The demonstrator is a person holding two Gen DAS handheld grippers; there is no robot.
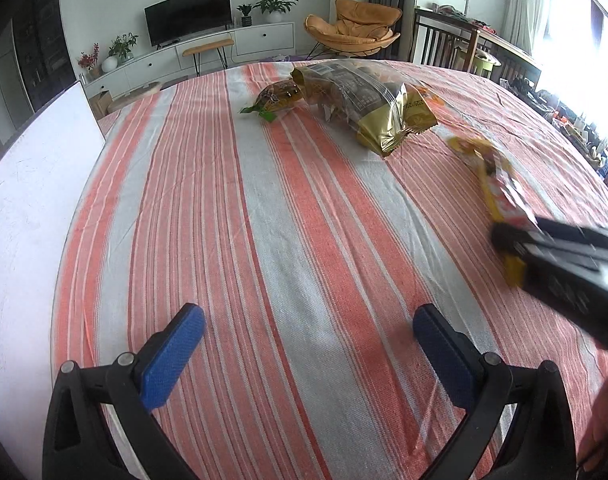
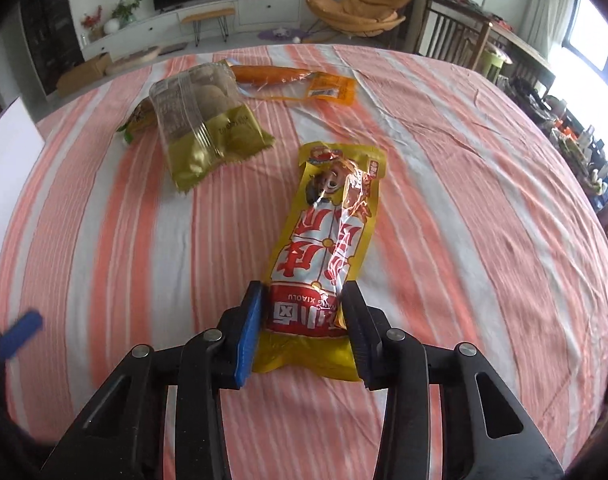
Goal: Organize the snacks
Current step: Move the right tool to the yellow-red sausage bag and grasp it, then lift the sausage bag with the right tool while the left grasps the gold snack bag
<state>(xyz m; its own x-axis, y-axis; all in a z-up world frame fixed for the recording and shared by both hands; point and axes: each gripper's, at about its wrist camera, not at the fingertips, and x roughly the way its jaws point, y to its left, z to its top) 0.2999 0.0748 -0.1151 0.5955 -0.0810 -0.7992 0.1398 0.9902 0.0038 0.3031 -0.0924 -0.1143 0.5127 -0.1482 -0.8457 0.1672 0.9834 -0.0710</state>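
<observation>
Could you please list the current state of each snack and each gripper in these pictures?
Yellow-red sausage pack: clamped at its near end.
Right gripper: shut on that pack.
Left gripper: open, empty.
Gold bun bag: lying flat, sealed.
Orange sausage pack: lying flat.
Small green-tipped packet: lying beside the bun bag.

Bench cloth (image 2: 444, 184): orange-pink and pale grey stripes with thin white lines; long sausage pack (image 2: 324, 248): yellow, red and white panel with red characters, cartoon face at far end; biscuit bag (image 2: 200, 128): clear top, gold bottom; small packet (image 1: 276, 98) far left: gold-brown, green tips; carrot-coloured pack (image 2: 292, 78) far: orange, clear film; right tool (image 2: 302, 332): black frame, blue pad; left tool (image 1: 308, 356): black, blue textured pads; board (image 1: 28, 184) at left: white
</observation>
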